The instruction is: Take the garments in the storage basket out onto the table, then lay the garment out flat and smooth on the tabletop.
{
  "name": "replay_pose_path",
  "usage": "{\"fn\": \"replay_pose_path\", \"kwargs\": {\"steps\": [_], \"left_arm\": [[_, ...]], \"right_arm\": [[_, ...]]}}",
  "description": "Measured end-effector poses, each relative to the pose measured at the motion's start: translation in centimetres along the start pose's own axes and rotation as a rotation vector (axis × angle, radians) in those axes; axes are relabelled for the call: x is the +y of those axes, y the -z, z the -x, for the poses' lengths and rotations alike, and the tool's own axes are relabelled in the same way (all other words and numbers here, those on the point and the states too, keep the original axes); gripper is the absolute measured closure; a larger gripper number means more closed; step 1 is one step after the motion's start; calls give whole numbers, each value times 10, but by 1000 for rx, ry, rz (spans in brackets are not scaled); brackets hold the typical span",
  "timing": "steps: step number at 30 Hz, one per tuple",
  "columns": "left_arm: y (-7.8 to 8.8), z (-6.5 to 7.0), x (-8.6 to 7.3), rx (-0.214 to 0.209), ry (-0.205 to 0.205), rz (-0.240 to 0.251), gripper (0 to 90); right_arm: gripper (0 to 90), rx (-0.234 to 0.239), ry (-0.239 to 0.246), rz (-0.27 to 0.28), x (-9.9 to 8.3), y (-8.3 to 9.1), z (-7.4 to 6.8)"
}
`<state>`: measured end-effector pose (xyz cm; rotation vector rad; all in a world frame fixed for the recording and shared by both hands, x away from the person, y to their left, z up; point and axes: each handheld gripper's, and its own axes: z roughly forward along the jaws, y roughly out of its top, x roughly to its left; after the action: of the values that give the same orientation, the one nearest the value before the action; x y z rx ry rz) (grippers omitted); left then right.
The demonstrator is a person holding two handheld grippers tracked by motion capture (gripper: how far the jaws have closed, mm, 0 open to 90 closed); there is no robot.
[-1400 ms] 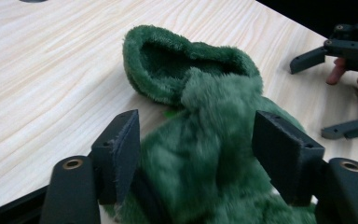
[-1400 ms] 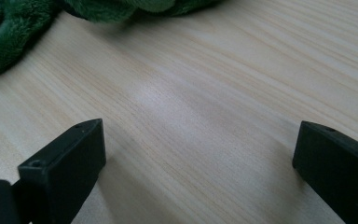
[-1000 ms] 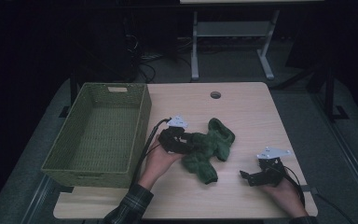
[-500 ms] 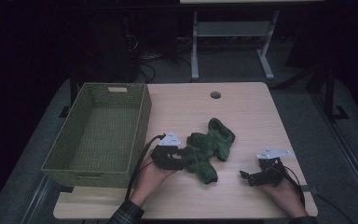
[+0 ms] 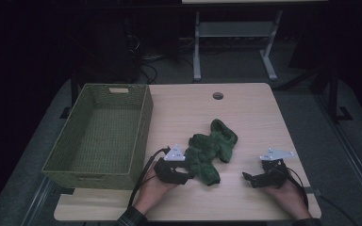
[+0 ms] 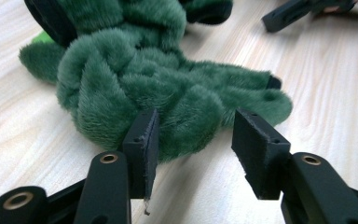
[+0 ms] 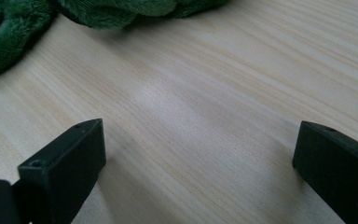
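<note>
A crumpled dark green plush toy lies on the wooden table, near its front middle. My left gripper sits at the toy's near-left end, low on the table. In the left gripper view it is open, and the green plush toy bulges just past the jaw tips, touching the left jaw. My right gripper rests on the table to the right of the toy, apart from it. It is wide open over bare wood, with the toy's edge far off at the top left.
A green woven basket stands empty on the table's left side, close beside my left hand. A round cable hole sits near the table's far edge. A grey stand and cables lie on the dark floor beyond.
My left gripper has drawn back toward the table's front edge, from the toy's upper left side to its near end. The toy and the right gripper have stayed put.
</note>
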<state>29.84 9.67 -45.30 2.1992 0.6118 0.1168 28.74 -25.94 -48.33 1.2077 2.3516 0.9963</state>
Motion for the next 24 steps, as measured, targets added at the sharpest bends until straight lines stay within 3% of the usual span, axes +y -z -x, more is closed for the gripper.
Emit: {"fn": "replay_pose_path", "kwargs": {"steps": [13, 17, 18, 20, 24], "left_arm": [[-16, 1, -1, 34, -38, -37, 509], [-18, 1, 1, 43, -51, -48, 669], [-18, 0, 1, 42, -47, -50, 669], [-18, -2, 2, 23, -36, -48, 788], [-16, -3, 3, 7, -23, -32, 838]], "right_arm": [[20, 0, 1, 0, 0, 0, 0], [21, 0, 1, 1, 0, 0, 0], [21, 0, 1, 1, 0, 0, 0], [21, 0, 1, 0, 0, 0, 0], [23, 2, 4, 1, 0, 0, 1]]}}
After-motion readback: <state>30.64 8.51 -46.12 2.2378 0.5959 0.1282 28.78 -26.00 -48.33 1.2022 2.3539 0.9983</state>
